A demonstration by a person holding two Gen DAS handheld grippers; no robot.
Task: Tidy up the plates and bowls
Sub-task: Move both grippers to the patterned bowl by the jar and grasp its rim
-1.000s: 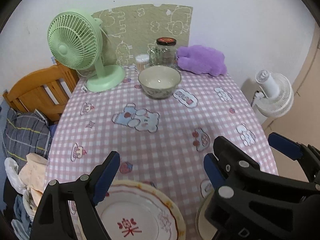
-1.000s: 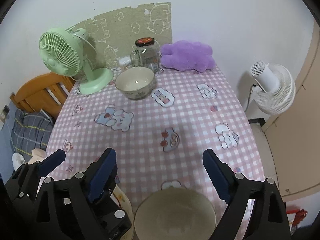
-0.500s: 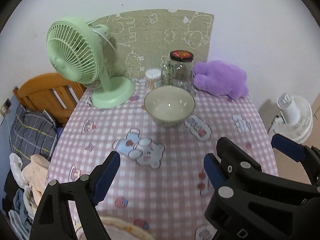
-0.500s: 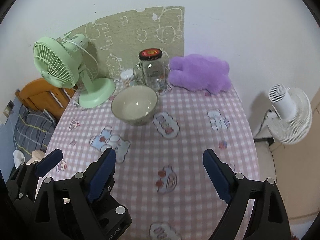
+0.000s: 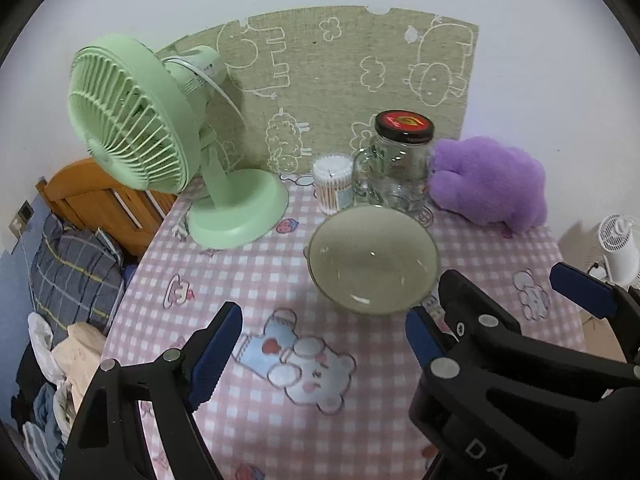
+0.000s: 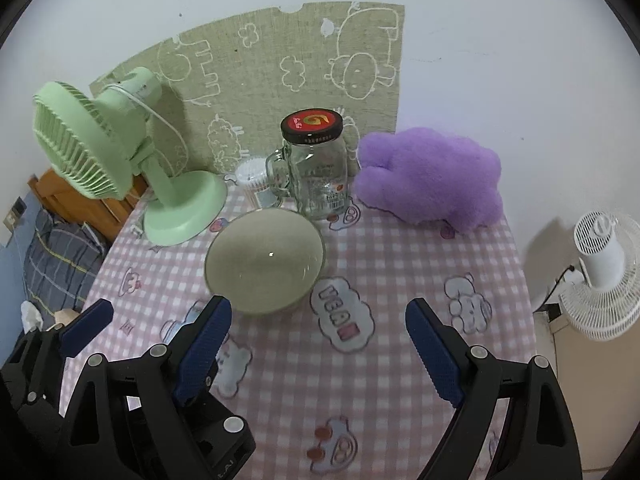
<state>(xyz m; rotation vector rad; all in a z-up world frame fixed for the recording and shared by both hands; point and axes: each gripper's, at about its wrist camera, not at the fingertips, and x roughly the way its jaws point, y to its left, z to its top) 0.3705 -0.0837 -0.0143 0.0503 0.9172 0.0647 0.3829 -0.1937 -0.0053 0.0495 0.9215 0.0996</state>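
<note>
A pale ceramic bowl [image 5: 372,260] stands upright and empty on the pink checked tablecloth [image 5: 256,280], toward the back of the table; it also shows in the right wrist view [image 6: 264,260]. My left gripper [image 5: 320,344] is open and empty, just short of the bowl, which lies ahead and slightly right. My right gripper [image 6: 316,344] is open and empty, with the bowl ahead of its left finger [image 6: 204,340]. No plate shows in either view now.
A green desk fan [image 5: 160,148] stands at the back left. A glass jar mug with a red lid [image 5: 400,164], a cotton swab tub [image 5: 332,188] and a purple plush [image 5: 488,188] sit behind the bowl. A white fan [image 6: 600,272] stands off the right edge.
Both grippers have moved forward over the table toward the far bowl. The plate and the near bowl that lay under them have dropped out of view. Both stayed open.
</note>
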